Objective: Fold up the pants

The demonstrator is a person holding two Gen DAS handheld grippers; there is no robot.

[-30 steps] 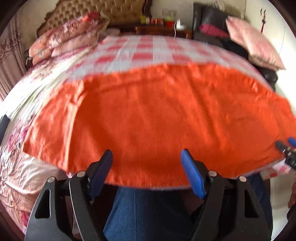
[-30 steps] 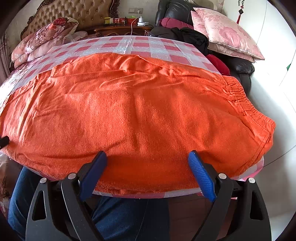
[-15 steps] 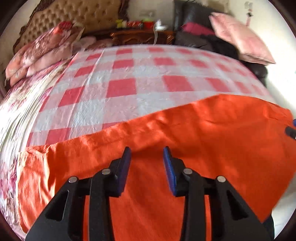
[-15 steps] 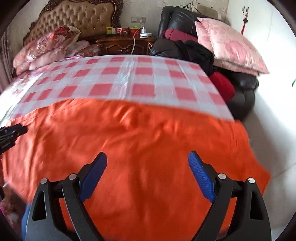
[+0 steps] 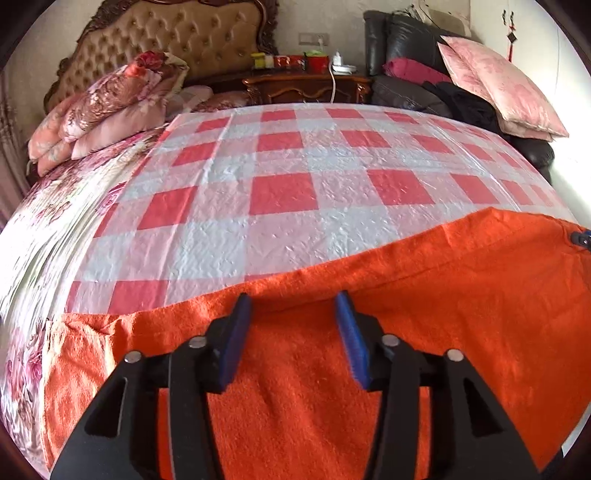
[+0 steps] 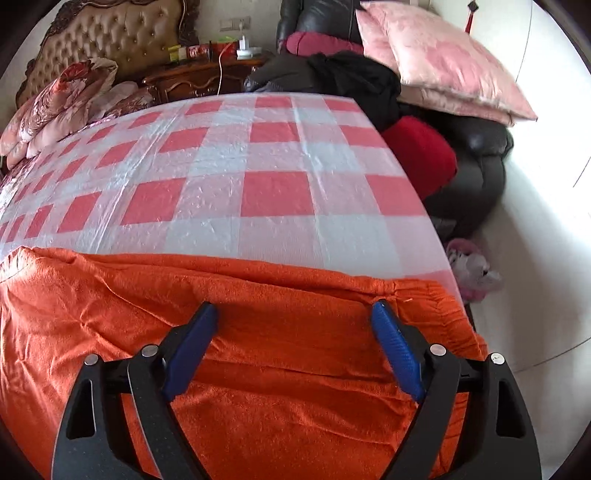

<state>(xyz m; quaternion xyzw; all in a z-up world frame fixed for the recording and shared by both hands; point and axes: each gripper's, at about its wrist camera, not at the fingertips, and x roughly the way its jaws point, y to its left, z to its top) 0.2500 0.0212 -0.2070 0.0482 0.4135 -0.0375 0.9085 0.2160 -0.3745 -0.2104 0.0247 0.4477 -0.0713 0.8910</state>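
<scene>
Far behind: a tufted headboard (image 5: 173, 33), a dark wooden nightstand (image 5: 306, 86) with small bottles and a white cable, and a black leather sofa (image 6: 476, 162) at the far right. On the sofa a pink pillow (image 6: 439, 62), a red cushion (image 6: 421, 155) and dark clothes. At the far left, folded floral quilts (image 5: 107, 110) stacked near the headboard. On the floor at the right, beside the bed, a pink and white bag (image 6: 471, 271).

Across the bed a red-and-white checked cover (image 5: 280, 192), bare in its far part, with nothing standing on it between the grippers and the headboard.

On the near part of the cover, the orange pants (image 5: 461, 314) spread flat, reaching from the left side to the right edge of the bed, with the gathered waistband (image 6: 436, 295) at the right end.

Left hand-held gripper (image 5: 293, 301) low over the far edge of the pants, pointing to the headboard, fingers partly parted with orange cloth lying between them; cannot tell whether anything is pinched. Right hand-held gripper (image 6: 293, 312) over the waistband end, fingers spread wide, released, nothing held, cloth lying under them. At the right border of the left view, a small tip of the other gripper visible.
</scene>
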